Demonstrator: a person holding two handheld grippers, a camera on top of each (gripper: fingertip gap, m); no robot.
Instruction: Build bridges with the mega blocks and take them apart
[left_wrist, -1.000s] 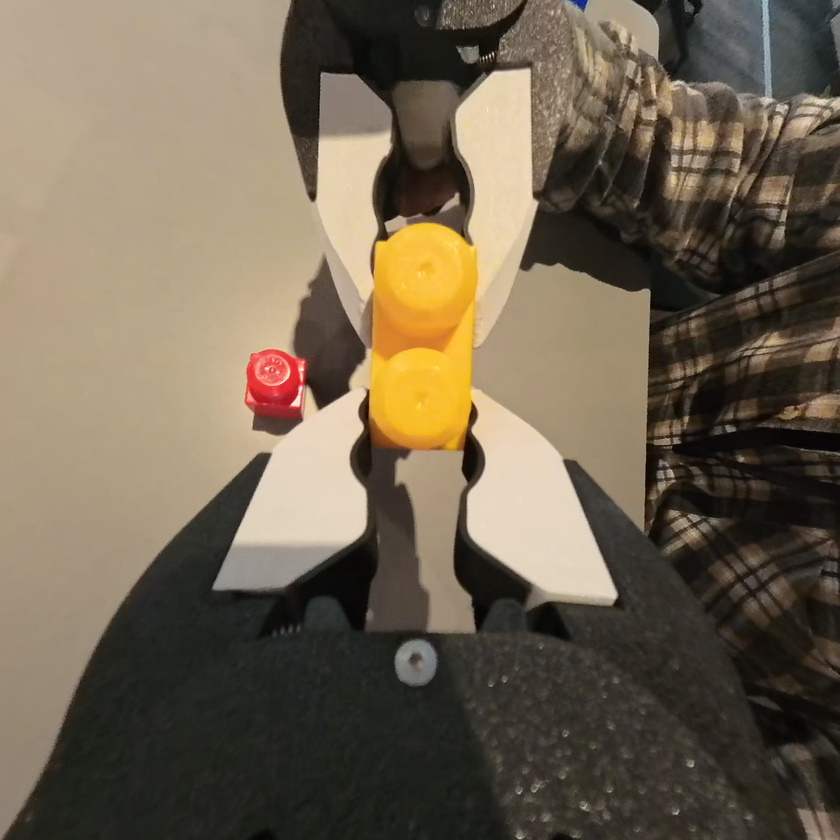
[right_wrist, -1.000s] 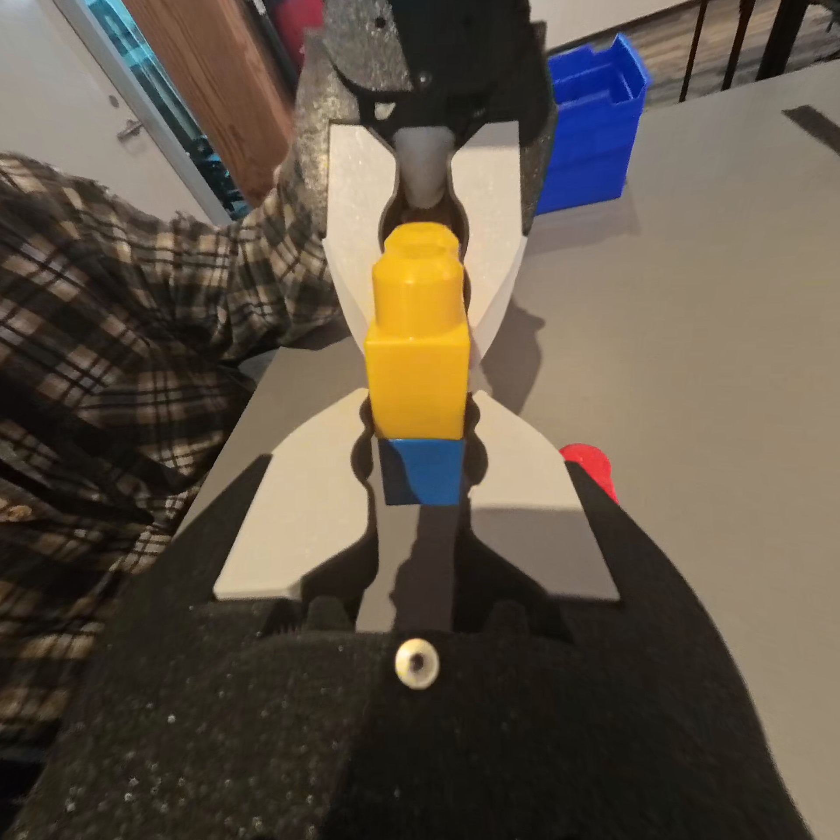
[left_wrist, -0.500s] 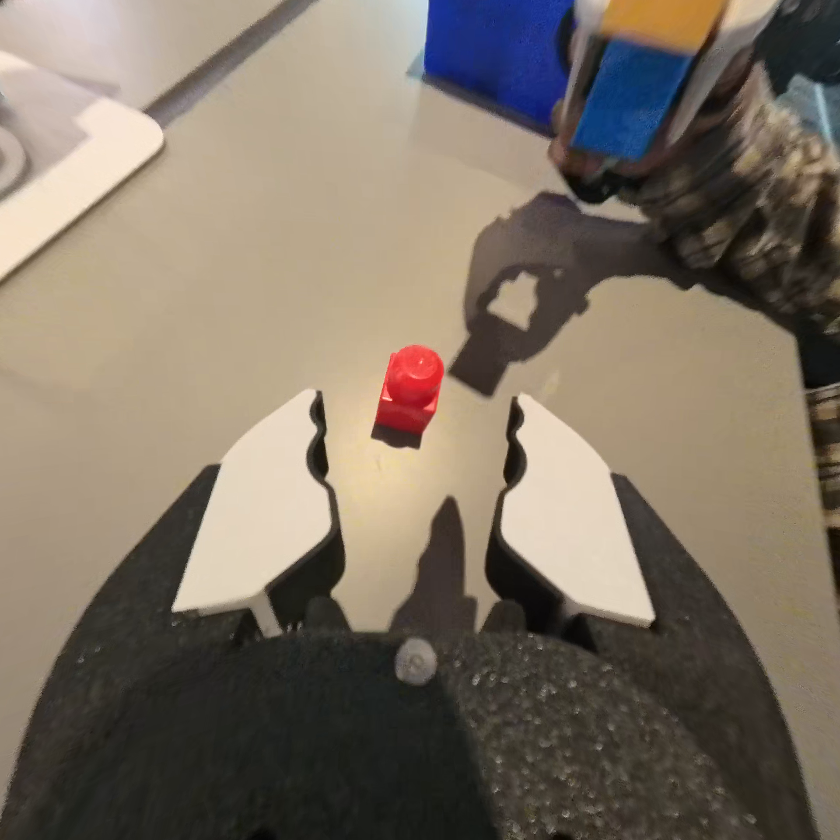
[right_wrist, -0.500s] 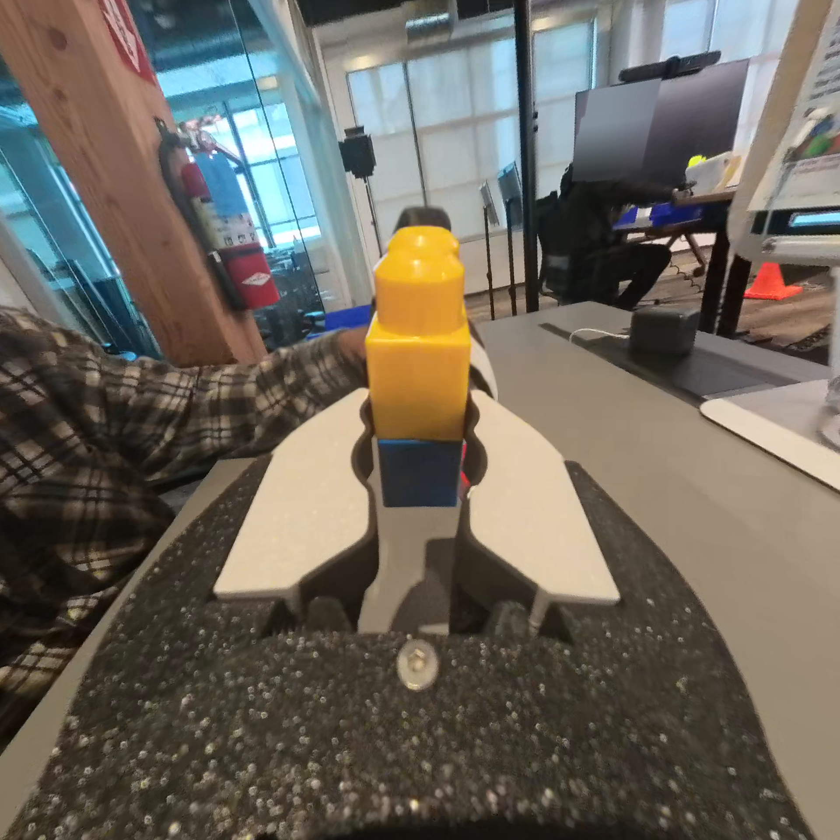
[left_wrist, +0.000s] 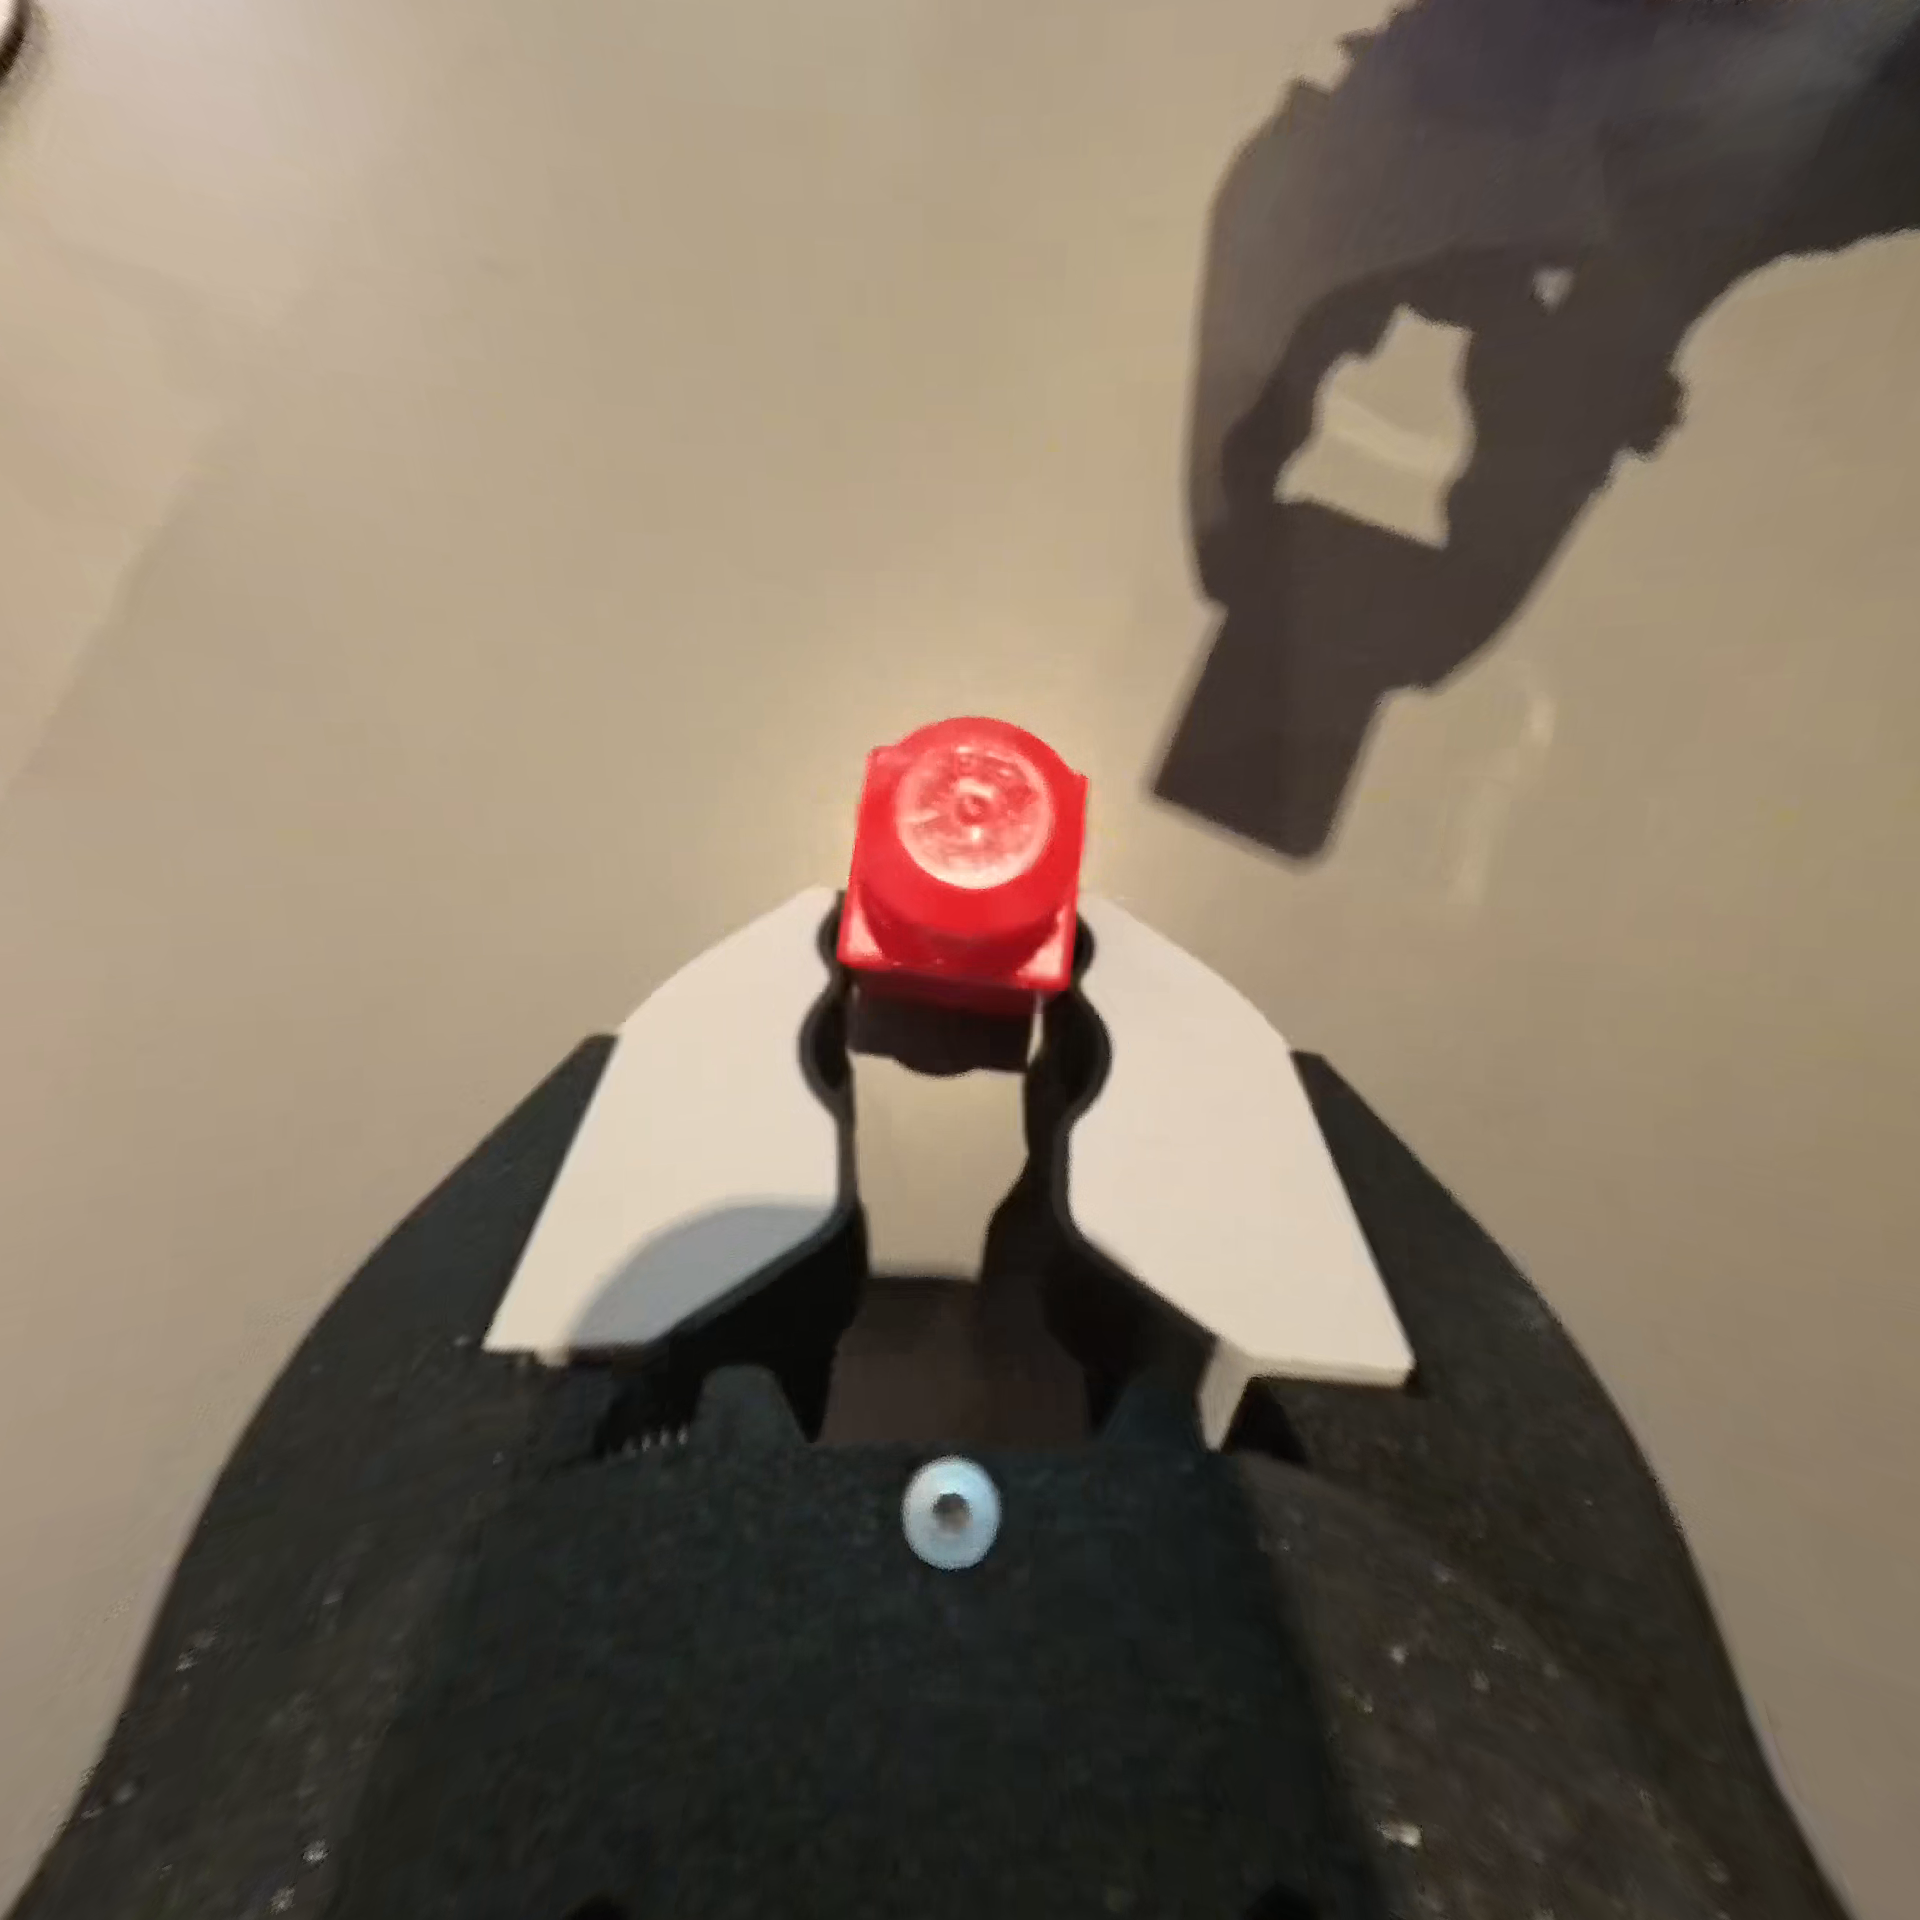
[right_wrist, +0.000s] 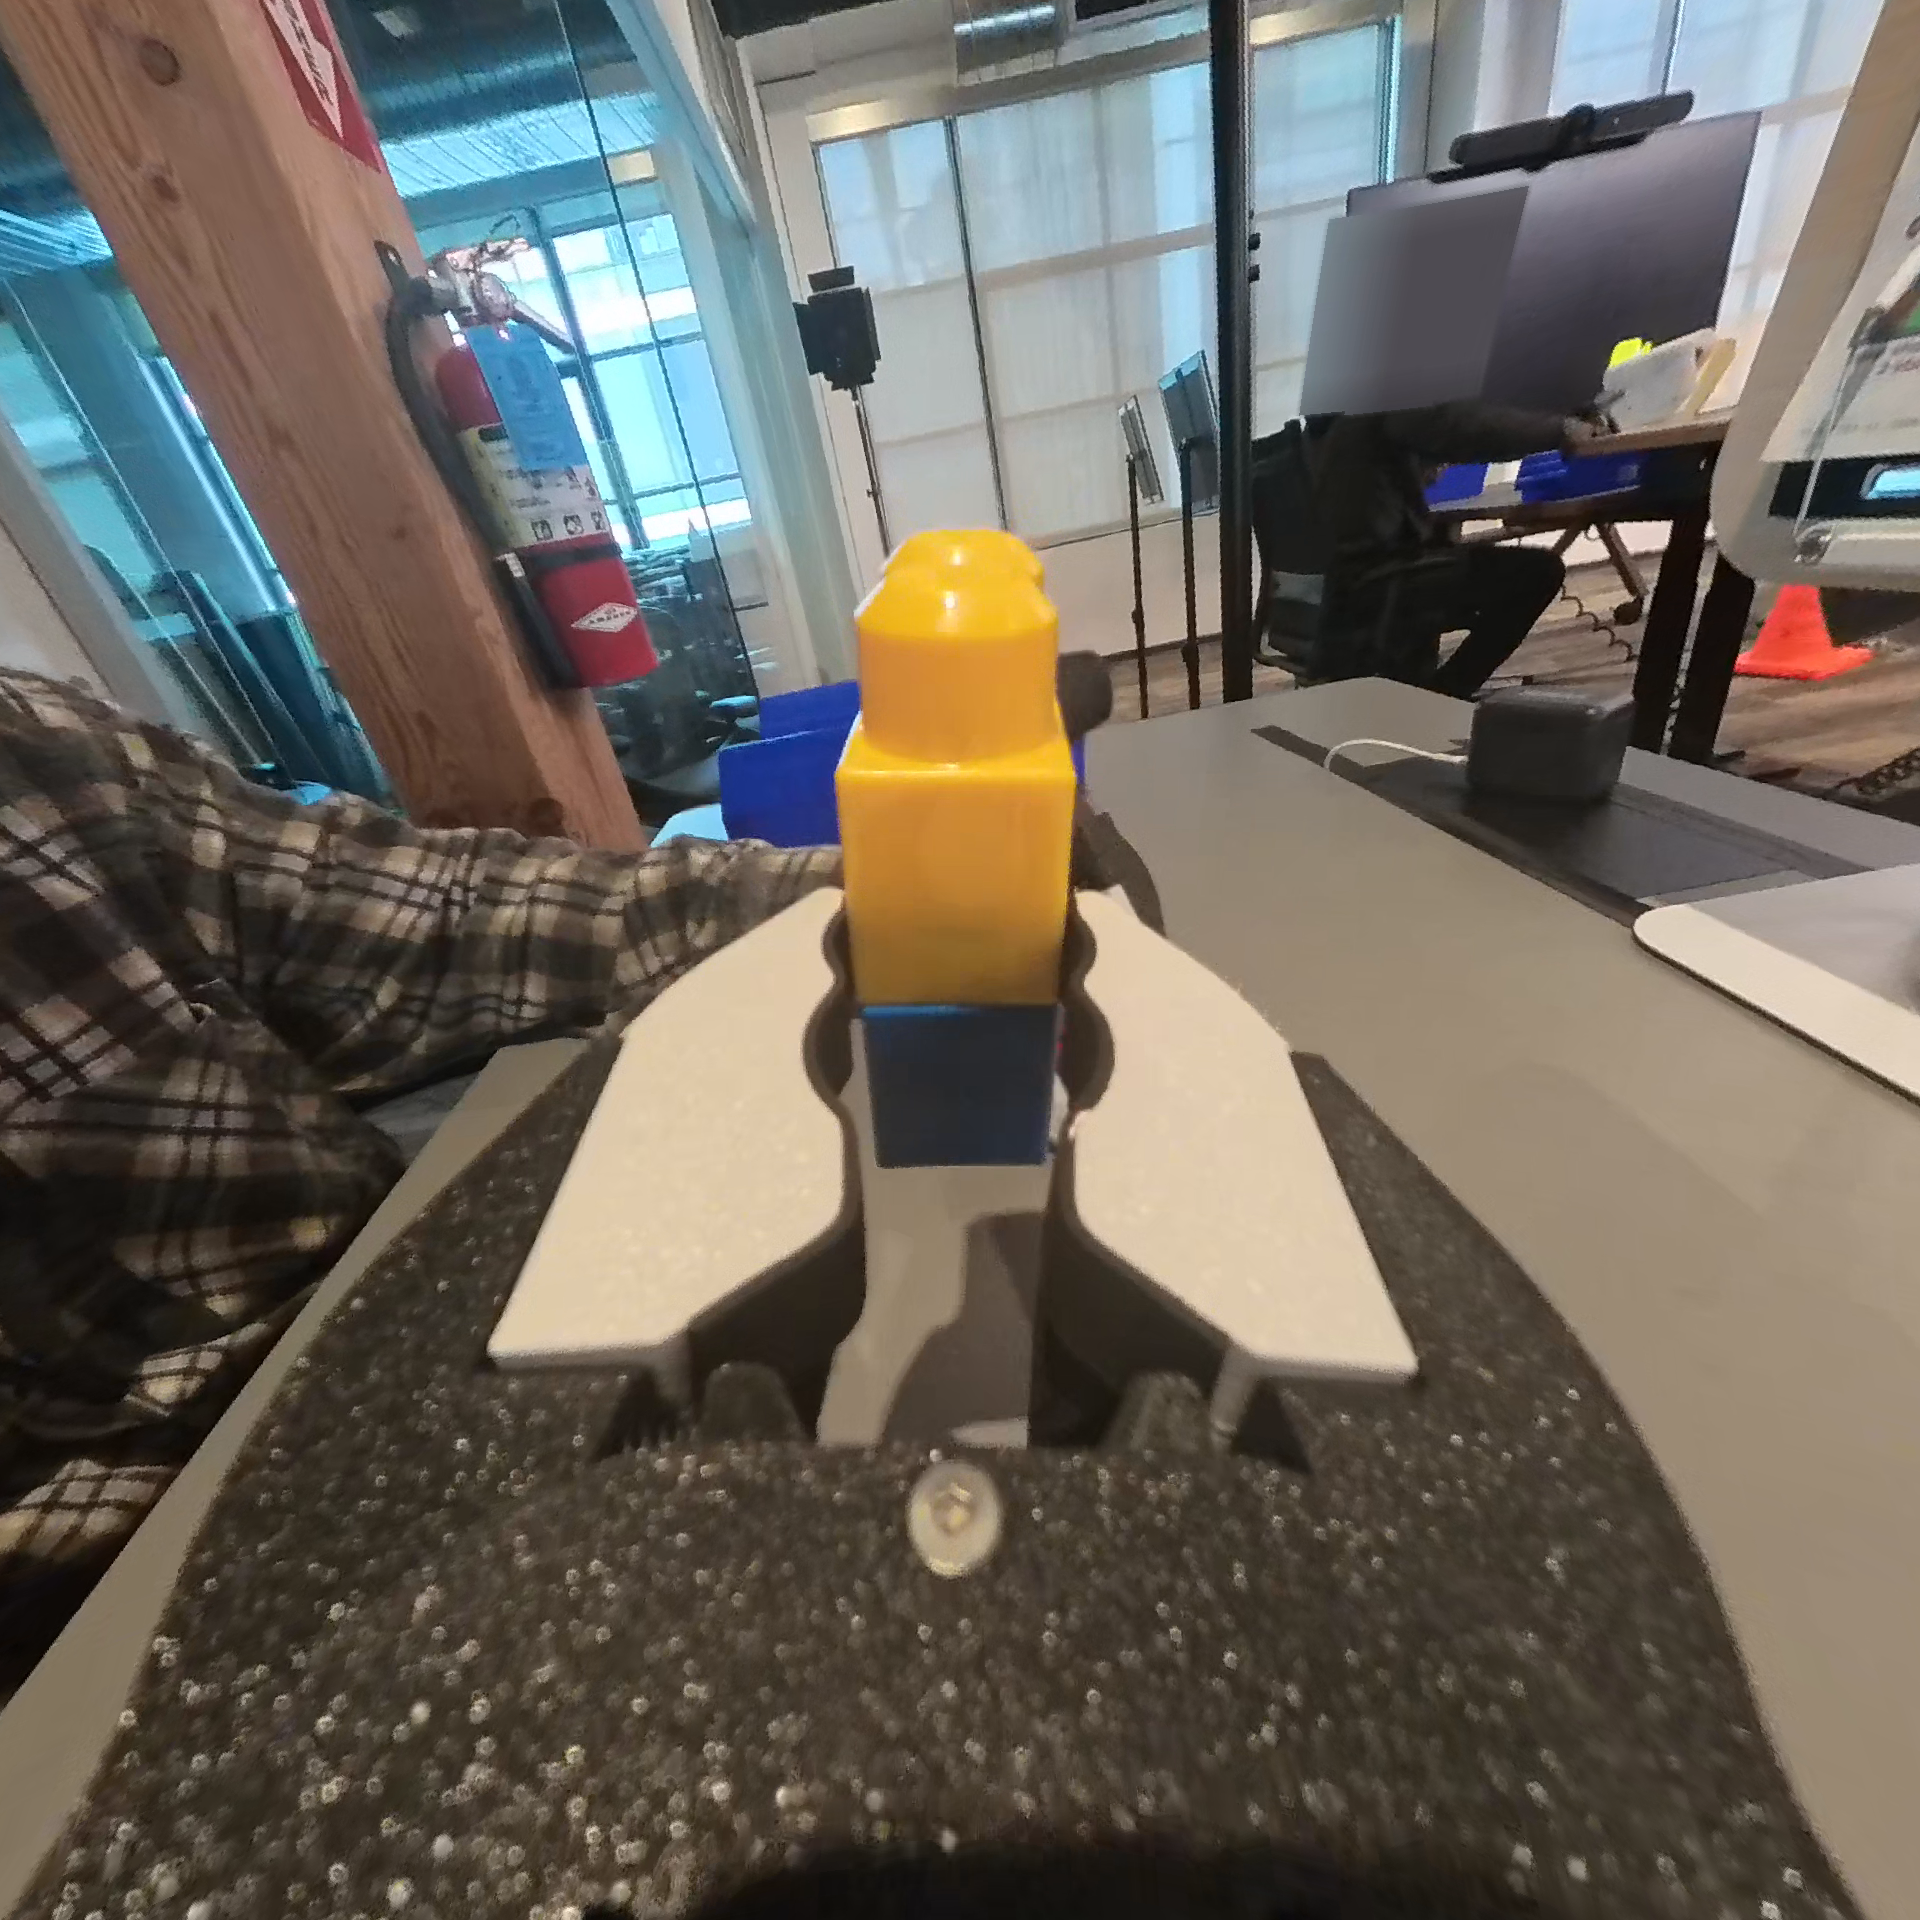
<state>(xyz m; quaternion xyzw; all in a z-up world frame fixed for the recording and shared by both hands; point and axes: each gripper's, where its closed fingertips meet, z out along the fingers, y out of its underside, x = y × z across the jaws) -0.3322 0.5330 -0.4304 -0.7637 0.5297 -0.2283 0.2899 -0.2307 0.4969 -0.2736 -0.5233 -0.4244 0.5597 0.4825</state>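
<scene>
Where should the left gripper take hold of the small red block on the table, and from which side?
Grip the red block by the two flat side walls of its square base, not the round stud on top, which would likely slip. Come from above, as the left gripper is now, one fingertip on each side. The block stands upright, stud up, on the table, both sides free.

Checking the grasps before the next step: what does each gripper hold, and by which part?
Right gripper: shut on the flat sides of the stacked yellow block and blue block. Left gripper: shut on the red block, at its base sides.
</scene>
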